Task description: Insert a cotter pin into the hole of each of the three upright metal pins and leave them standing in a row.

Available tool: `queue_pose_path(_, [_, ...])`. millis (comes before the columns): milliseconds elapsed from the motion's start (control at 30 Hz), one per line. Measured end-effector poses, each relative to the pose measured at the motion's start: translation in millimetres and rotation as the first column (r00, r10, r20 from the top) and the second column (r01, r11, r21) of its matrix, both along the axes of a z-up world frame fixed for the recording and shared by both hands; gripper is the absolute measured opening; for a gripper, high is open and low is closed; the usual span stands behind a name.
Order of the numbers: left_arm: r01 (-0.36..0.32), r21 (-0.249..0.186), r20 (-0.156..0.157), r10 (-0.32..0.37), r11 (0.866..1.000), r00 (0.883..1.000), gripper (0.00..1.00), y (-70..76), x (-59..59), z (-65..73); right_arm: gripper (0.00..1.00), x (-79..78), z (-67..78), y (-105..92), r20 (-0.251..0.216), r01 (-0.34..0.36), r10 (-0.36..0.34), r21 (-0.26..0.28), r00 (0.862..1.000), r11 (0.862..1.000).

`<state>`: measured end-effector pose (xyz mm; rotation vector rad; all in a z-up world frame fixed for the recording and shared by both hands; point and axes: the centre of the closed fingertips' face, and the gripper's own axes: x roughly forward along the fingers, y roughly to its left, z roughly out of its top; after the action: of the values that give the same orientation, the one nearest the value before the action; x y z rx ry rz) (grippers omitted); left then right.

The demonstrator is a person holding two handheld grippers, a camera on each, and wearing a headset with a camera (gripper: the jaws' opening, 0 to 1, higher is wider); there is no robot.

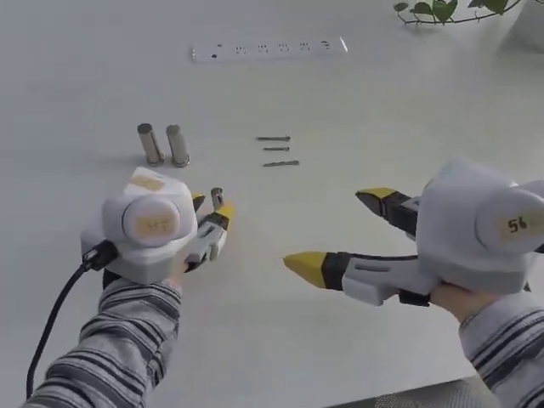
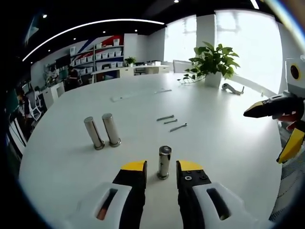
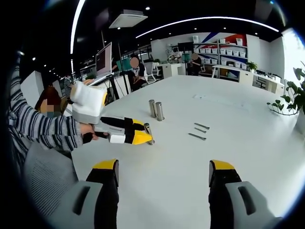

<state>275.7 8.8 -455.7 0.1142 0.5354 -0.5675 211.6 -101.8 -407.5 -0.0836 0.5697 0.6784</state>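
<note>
Two upright metal pins (image 1: 150, 143) (image 1: 178, 145) stand side by side at the left. A third metal pin (image 1: 217, 197) (image 2: 164, 162) stands upright between the yellow-tipped jaws of my left gripper (image 1: 212, 206) (image 2: 162, 167); a small gap shows on each side of it, so the gripper is open around it. Three cotter pins (image 1: 273, 138) (image 1: 276, 149) (image 1: 280, 163) lie flat in a short column at the middle of the table. My right gripper (image 1: 336, 231) (image 3: 163, 167) hovers nearer the front right, jaws wide open, nothing between them.
A white power strip (image 1: 268, 49) lies at the far side of the table (image 1: 408, 110). A potted plant (image 1: 442, 10) (image 2: 212, 62) stands at the far right, with a small grey object (image 2: 232, 88) near it. People sit beyond the table's edge.
</note>
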Motion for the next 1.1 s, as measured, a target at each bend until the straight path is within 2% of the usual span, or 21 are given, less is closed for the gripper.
queue_pose_path(167, [0.021,0.004,-0.009,-0.021,1.000,1.000,0.38,3.6,-6.5,8.0,0.65,9.7,-2.7,-6.7,-0.031,-0.026,0.025,-0.025,0.999,0.999])
queue_pose_path(233, [0.041,0.010,0.001,-0.041,0.999,0.999,0.40,4.5,-10.8,13.0,0.63,15.6,-3.6,-9.0,-0.041,-0.048,0.046,-0.049,0.998,0.998])
queue_pose_path(333, [0.045,0.003,-0.001,-0.045,0.999,0.999,0.48,10.0,-14.6,16.9,0.60,26.2,-4.2,-11.3,-0.057,-0.090,0.085,-0.090,0.995,0.992])
queue_pose_path(433, [0.038,0.003,-0.007,-0.038,0.999,0.999,0.54,15.0,-19.2,19.1,0.58,39.8,-0.2,-11.1,-0.043,-0.104,0.100,-0.109,0.994,0.989])
queue_pose_path(533, [0.026,-0.012,-0.010,-0.027,1.000,1.000,0.63,19.8,-22.5,22.7,0.55,50.9,2.0,-7.8,-0.051,-0.137,0.131,-0.124,0.990,0.983])
queue_pose_path(567, [0.026,-0.010,-0.009,-0.026,1.000,1.000,0.65,21.1,-23.9,23.7,0.55,62.8,-0.5,-8.8,-0.048,-0.143,0.138,-0.135,0.989,0.980])
queue_pose_path(600, [0.026,-0.004,-0.010,-0.026,1.000,1.000,0.68,23.5,-25.3,24.9,0.54,66.9,-1.0,-8.5,-0.048,-0.148,0.143,-0.142,0.989,0.979])
queue_pose_path(800, [-0.026,-0.014,-0.021,0.026,1.000,0.999,0.79,37.4,-29.7,31.7,0.48,89.0,-2.9,-2.8,-0.074,-0.182,0.172,-0.161,0.982,0.970])
queue_pose_path(933, [-0.039,-0.038,-0.018,0.038,0.999,0.999,0.84,40.6,-36.0,37.0,0.45,103.3,-6.4,-0.9,-0.094,-0.219,0.204,-0.192,0.974,0.957])
queue_pose_path(1100, [-0.023,-0.006,-0.015,0.023,1.000,1.000,0.89,44.3,-44.0,35.8,0.39,117.3,-12.4,2.9,-0.125,-0.274,0.251,-0.231,0.960,0.933])
